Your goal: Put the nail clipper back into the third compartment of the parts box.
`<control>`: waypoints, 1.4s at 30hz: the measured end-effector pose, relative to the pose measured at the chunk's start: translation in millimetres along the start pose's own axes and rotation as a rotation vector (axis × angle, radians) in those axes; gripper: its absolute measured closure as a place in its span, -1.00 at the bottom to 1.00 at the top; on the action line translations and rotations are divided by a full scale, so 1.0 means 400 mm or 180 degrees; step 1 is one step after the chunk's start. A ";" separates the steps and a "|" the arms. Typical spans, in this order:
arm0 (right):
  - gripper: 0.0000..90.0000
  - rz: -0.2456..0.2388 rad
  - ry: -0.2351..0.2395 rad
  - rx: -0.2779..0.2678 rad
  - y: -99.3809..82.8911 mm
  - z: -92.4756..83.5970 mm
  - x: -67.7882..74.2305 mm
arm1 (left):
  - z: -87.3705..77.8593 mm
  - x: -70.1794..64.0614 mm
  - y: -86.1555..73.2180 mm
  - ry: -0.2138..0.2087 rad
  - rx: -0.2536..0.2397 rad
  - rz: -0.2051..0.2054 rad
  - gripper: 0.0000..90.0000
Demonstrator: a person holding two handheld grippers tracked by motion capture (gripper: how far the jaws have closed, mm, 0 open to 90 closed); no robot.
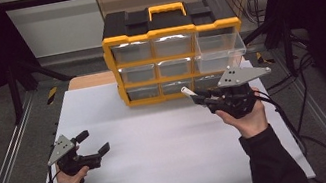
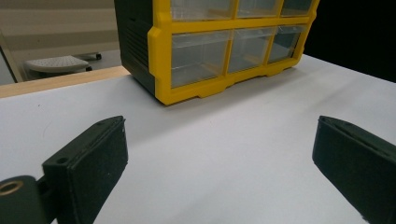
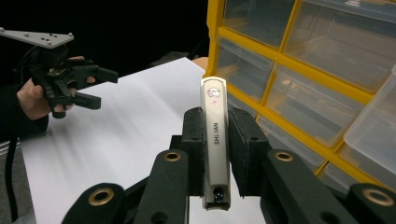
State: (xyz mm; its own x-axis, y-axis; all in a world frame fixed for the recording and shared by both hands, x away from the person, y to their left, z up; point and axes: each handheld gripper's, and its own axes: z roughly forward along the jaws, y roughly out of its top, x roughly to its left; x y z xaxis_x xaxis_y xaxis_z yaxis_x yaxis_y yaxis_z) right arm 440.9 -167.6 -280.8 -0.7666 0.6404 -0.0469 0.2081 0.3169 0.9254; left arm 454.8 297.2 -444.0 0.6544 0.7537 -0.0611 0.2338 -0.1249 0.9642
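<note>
The nail clipper (image 3: 215,140), its tail hidden, is pinched in the right claw (image 3: 215,135); the left claw (image 2: 219,154) is spread.

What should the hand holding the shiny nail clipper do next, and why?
Probably carry it up and over the pulled-out drawer. The right gripper is shut on the nail clipper, just in front of the yellow organizer, and the top right drawer is the one standing open, so it looks like the place to drop it. The left gripper rests open, well to the side.
</note>
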 end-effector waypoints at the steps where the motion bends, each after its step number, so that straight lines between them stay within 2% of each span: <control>1: 0.71 0.0001 -0.0009 0.0003 0.003 -0.001 -0.002 | 0.000 0.000 0.000 0.0000 0.0000 0.0000 -0.93; 19: 0.71 0.0005 -0.0145 -0.0039 0.065 -0.022 -0.032 | 0.000 0.000 0.000 0.0003 -0.0001 0.0001 -0.93; 42: 0.71 0.0072 -0.0352 -0.0085 0.133 -0.052 -0.093 | 0.000 0.000 0.000 0.0003 -0.0002 0.0002 -0.93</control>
State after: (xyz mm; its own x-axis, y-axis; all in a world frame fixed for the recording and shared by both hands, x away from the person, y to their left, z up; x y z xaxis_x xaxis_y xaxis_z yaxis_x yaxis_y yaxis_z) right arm 467.8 -189.2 -221.9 -0.6900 0.7209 -0.0657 0.2073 0.2837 0.9362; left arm 454.9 297.3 -444.1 0.6537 0.7543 -0.0604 0.2332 -0.1249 0.9644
